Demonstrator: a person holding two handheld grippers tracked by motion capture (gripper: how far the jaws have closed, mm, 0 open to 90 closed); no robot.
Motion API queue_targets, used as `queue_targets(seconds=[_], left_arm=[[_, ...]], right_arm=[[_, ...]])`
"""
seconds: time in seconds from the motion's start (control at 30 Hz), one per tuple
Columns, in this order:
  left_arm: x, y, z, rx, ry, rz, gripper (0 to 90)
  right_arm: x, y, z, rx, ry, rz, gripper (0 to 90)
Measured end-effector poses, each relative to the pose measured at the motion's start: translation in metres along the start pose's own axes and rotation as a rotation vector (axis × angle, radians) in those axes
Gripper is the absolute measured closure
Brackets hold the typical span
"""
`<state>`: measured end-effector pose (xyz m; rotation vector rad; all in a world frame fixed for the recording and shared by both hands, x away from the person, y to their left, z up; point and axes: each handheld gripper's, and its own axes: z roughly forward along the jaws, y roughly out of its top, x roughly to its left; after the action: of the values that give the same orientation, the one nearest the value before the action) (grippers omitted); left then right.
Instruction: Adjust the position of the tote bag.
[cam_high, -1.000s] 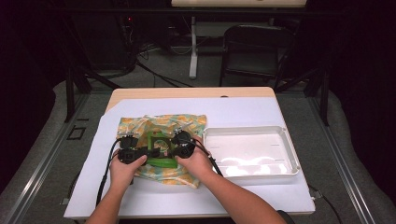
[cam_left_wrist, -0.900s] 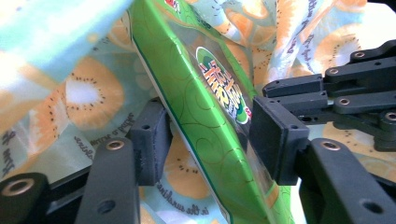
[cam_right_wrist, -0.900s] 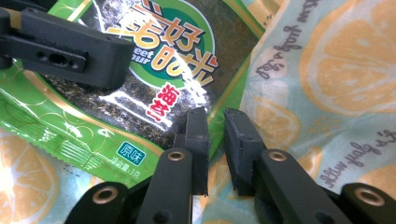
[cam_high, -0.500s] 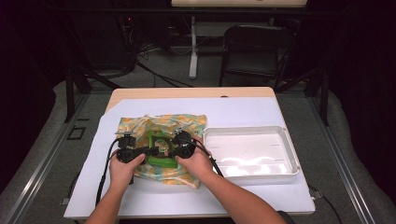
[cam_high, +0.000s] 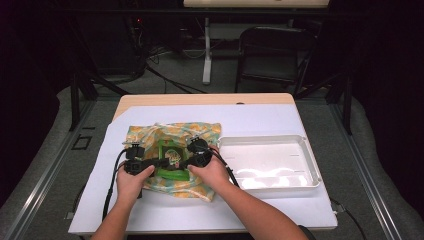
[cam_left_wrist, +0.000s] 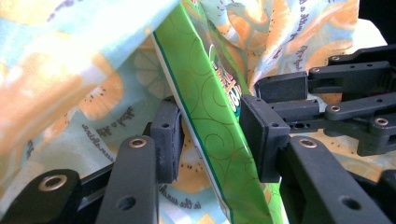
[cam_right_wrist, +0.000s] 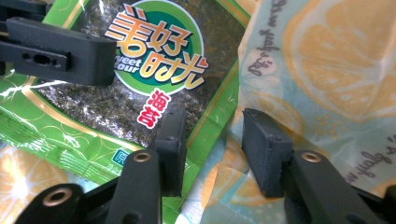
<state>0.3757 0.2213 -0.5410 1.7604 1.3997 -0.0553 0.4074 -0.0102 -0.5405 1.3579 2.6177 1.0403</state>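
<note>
A green seaweed snack packet (cam_high: 171, 160) lies on an orange-and-lemon print cloth bag (cam_high: 150, 136). My left gripper (cam_high: 154, 164) comes at it from the left. Its jaws have just been closing and now sit on the packet (cam_left_wrist: 210, 107), one pad (cam_left_wrist: 169, 140) against each side. My right gripper (cam_high: 187, 163) is at the packet's right edge. Its jaws have just been opening, and the right gripper (cam_right_wrist: 212, 149) stands open. The packet's edge (cam_right_wrist: 154, 60) and a fold of cloth (cam_right_wrist: 317, 70) lie loose between its pads.
An empty white tray (cam_high: 311, 165) sits to the right of the bag on the white table cover (cam_high: 260, 120). A dark chair (cam_high: 272, 50) and stand legs are beyond the far edge. The right gripper's fingers (cam_left_wrist: 327, 88) sit close to my left jaws.
</note>
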Motion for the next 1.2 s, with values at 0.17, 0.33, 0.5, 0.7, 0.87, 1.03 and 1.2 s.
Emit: queue_targets(seconds=[0.17, 0.33, 0.5, 0.7, 0.87, 1.03, 1.2], left_arm=[[0.0, -0.003, -0.003, -0.001, 0.0, -0.003, 60.9], [0.0, -0.005, -0.007, -0.01, -0.014, -0.007, 63.3], [-0.001, -0.006, -0.012, -0.018, -0.024, -0.009, 65.8], [-0.001, -0.008, -0.017, -0.028, -0.023, -0.005, 67.6], [-0.001, -0.009, -0.018, -0.029, -0.021, 0.001, 67.8], [-0.001, -0.009, -0.018, -0.029, -0.022, 0.005, 67.7], [-0.002, -0.009, -0.018, -0.029, -0.027, 0.016, 67.5]], right_arm=[[-0.003, 0.001, 0.001, 0.008, 0.025, 0.012, 56.4], [-0.004, 0.001, 0.002, 0.003, 0.045, 0.017, 55.3], [-0.005, 0.001, 0.0, 0.011, 0.056, 0.011, 54.6], [-0.003, 0.001, 0.001, 0.019, 0.084, 0.01, 51.4], [0.0, 0.001, 0.003, 0.039, 0.12, 0.008, 48.2], [-0.002, 0.0, 0.006, 0.041, 0.152, 0.039, 47.0], [-0.003, 0.0, 0.007, 0.042, 0.191, 0.056, 47.9]])
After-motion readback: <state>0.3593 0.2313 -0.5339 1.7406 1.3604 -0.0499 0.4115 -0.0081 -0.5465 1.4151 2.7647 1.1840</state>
